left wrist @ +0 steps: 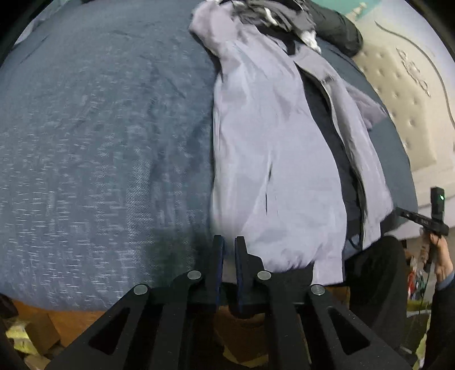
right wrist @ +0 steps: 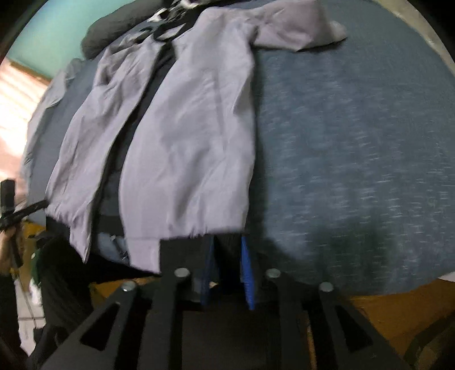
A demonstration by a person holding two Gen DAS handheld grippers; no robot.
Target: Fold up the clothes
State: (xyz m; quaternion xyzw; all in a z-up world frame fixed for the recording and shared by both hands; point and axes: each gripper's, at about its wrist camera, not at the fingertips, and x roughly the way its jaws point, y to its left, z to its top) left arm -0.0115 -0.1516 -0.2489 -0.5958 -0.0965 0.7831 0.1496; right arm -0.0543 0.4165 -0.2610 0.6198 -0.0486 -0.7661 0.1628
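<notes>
Left gripper (left wrist: 226,244) at the near left hem corner of the lilac jacket (left wrist: 267,159), jaws almost pressed together, nothing visibly pinched. Right gripper (right wrist: 227,247) at the near right hem corner, jaws slightly spread, empty by the look of it. Jacket lying unzipped, lengthwise on the blue blanket (left wrist: 99,142), hem hanging off the near edge, clothes pile (left wrist: 284,14) at the far end. Likely risk: slippery fabric sliding off the near edge if hem tugged unevenly.

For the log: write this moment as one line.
jacket: spread on bed | left gripper: shut, at hem | right gripper: open, at hem
</notes>
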